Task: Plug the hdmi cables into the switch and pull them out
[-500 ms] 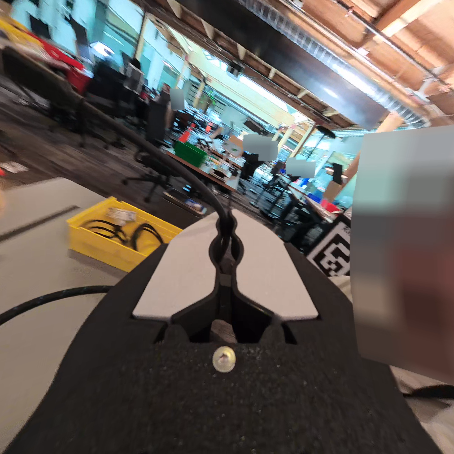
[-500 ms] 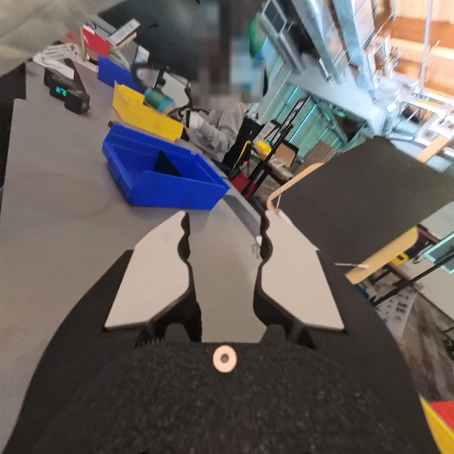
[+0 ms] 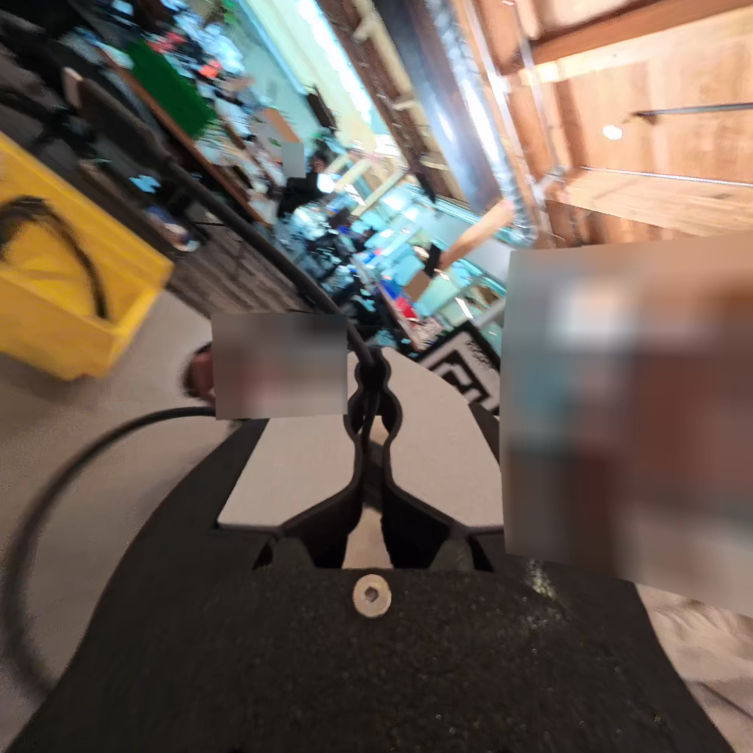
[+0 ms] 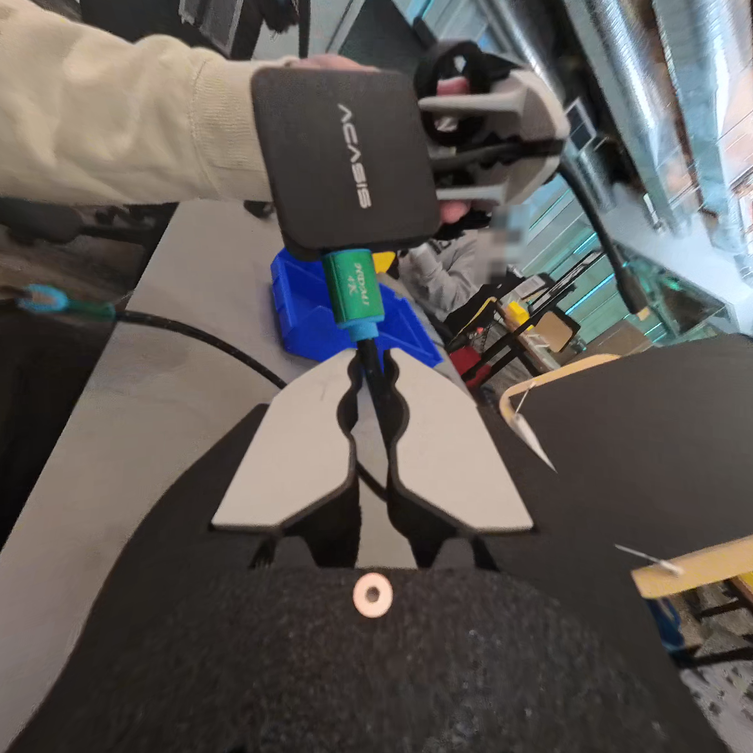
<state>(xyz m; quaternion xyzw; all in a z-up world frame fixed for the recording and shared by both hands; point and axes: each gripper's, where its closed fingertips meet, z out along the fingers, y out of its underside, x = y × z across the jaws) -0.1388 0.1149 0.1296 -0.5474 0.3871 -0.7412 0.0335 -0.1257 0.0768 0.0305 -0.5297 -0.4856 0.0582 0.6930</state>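
In the left wrist view, a yellow plastic bin (image 3: 77,301) with dark cable loops inside is seen at the far left on the grey counter (image 3: 102,460). A black cable (image 3: 81,456) curves across the counter toward the middle of the frame. The left gripper (image 3: 373,381) is seen with its jaws pressed together on a thin black cord (image 3: 285,269) that runs up and away to the left; what lies just beyond the tips cannot be told because of blur.

In the right wrist view, a cream sleeve (image 4: 114,122) reaches in from the left. A black braided hdmi cable (image 4: 203,342) is laid across the counter, with a green and blue plug (image 4: 45,303) at its far left end. A flat black rounded-square switch box (image 4: 342,159) is held raised above the counter, against the other gripper seen farther off at the upper right. A green connector with blue collars (image 4: 353,289) is seated in the lower edge of the switch box. Just below that connector, its cable is clamped between the jaws of the right gripper (image 4: 371,368). A blue plastic bin (image 4: 309,313) sits on the counter behind the connector. A second black cable with a bare plug (image 4: 627,281) hangs free at the right.
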